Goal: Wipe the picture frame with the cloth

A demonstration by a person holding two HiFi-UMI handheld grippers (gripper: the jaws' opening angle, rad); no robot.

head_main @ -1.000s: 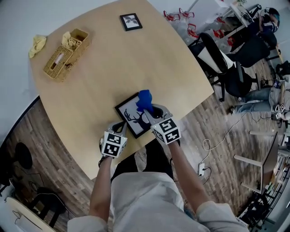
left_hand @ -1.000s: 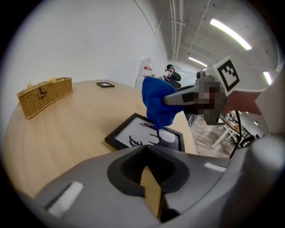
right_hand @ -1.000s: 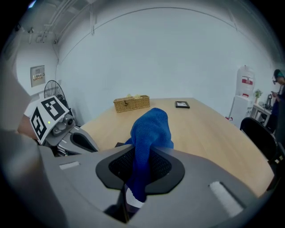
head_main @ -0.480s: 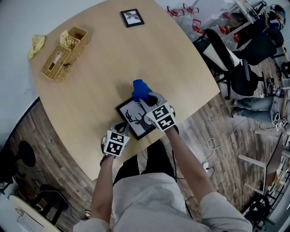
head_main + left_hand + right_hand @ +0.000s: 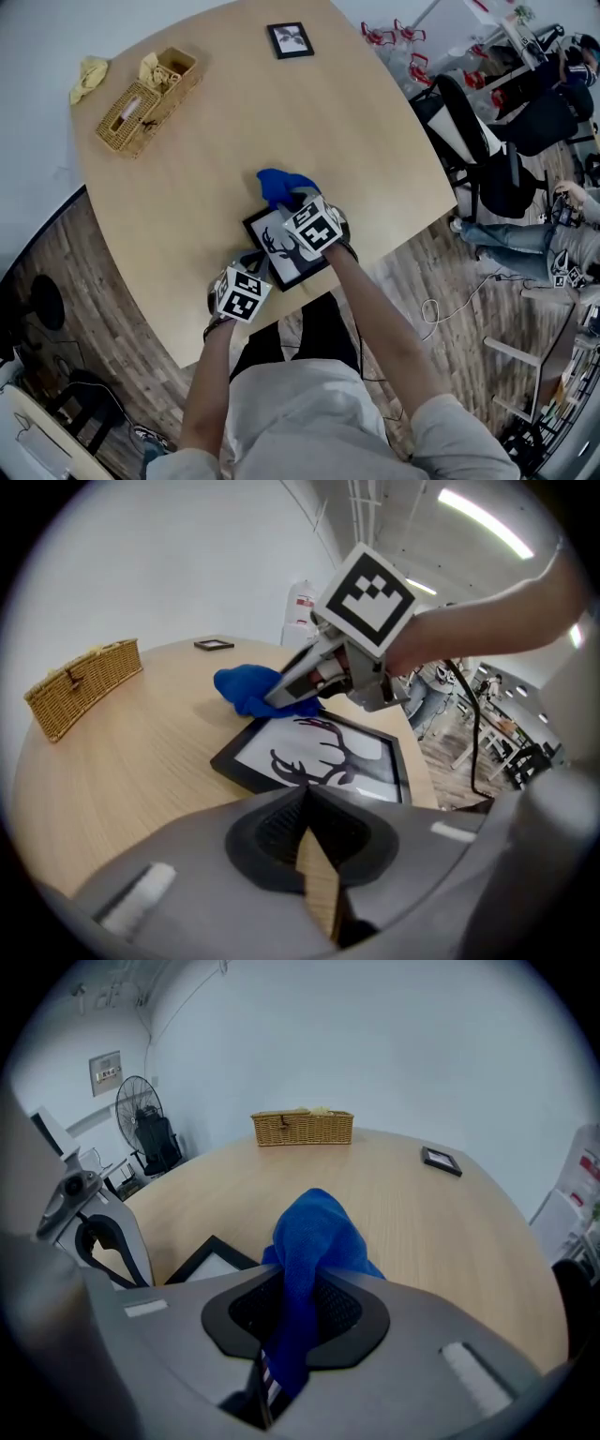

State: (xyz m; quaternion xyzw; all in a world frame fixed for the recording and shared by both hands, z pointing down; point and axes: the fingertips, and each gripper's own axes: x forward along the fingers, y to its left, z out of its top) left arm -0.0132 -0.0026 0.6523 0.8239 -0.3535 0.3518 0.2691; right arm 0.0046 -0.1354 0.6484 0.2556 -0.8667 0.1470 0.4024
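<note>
A black picture frame (image 5: pixel 274 247) with a deer print lies flat near the table's front edge; it also shows in the left gripper view (image 5: pixel 328 754) and partly in the right gripper view (image 5: pixel 208 1258). My right gripper (image 5: pixel 293 203) is shut on a blue cloth (image 5: pixel 279 185), which rests at the frame's far corner and spills onto the table. The cloth (image 5: pixel 315 1234) bunches up between the jaws. My left gripper (image 5: pixel 250 266) sits at the frame's near-left corner, jaws shut (image 5: pixel 314 819), with nothing held; the frame lies just ahead of them.
A wicker basket (image 5: pixel 142 100) with yellow cloths stands at the far left, and another yellow cloth (image 5: pixel 90 74) lies beside it. A small black frame (image 5: pixel 290 39) lies at the table's far edge. Office chairs (image 5: pixel 487 141) and seated people are off to the right.
My right gripper has slid the blue cloth away from me and leftward, from over the deer print to the frame's far corner. The left gripper has stayed at the near-left corner.
</note>
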